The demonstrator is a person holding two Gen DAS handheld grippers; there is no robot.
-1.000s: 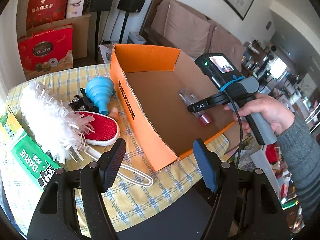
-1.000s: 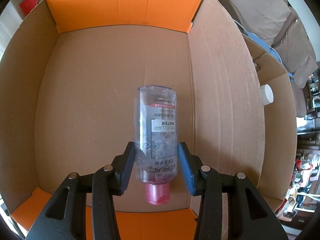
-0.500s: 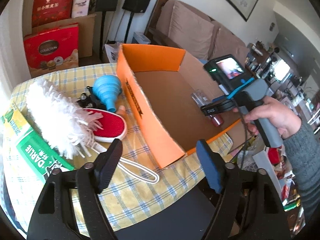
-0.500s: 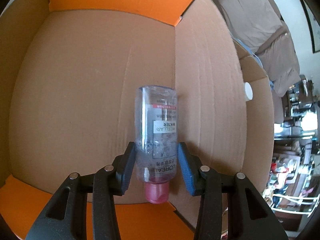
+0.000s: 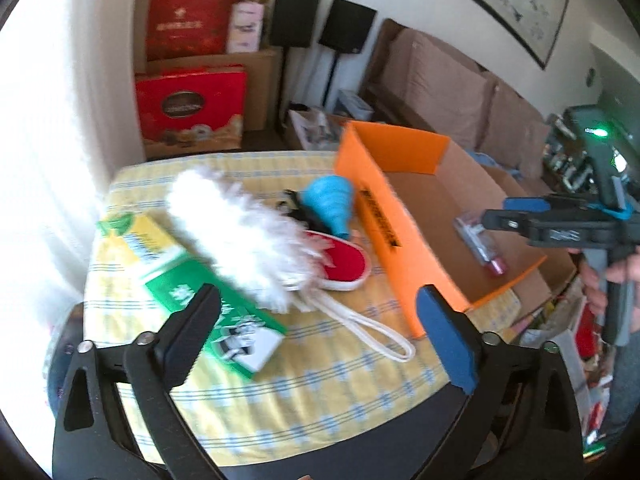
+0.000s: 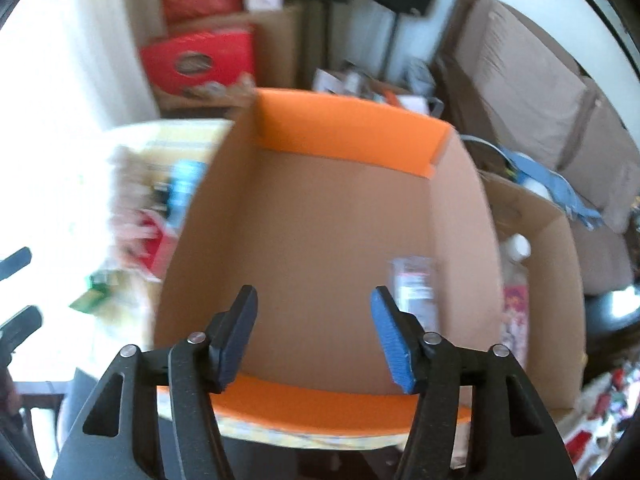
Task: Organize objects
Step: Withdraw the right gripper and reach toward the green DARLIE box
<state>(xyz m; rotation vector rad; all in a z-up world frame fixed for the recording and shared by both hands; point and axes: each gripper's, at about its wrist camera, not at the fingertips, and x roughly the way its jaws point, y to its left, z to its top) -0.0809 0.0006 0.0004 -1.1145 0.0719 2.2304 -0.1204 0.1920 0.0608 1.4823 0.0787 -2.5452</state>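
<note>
An orange cardboard box (image 5: 384, 216) stands open on the yellow checked table (image 5: 320, 380); it also fills the right wrist view (image 6: 340, 148). A clear micellar water bottle (image 5: 478, 240) with a pink cap lies on the box floor near its right wall, blurred in the right wrist view (image 6: 412, 292). My right gripper (image 6: 314, 336) is open and empty, above the box's near edge; its body shows in the left wrist view (image 5: 560, 228). My left gripper (image 5: 320, 344) is open and empty over the table's front. A white duster (image 5: 244, 236), red brush (image 5: 344, 268), blue funnel (image 5: 330, 200) and green box (image 5: 224, 320) lie left of the orange box.
A second brown carton (image 6: 540, 272) with a white-capped bottle stands right of the orange box. Red gift boxes (image 5: 192, 104), speakers and a sofa (image 5: 460, 100) are behind the table. The table's front edge is near my left gripper.
My right gripper has opened, let go of the bottle and pulled back and up; the bottle now lies in the box. My left gripper has swung left toward the duster and green box.
</note>
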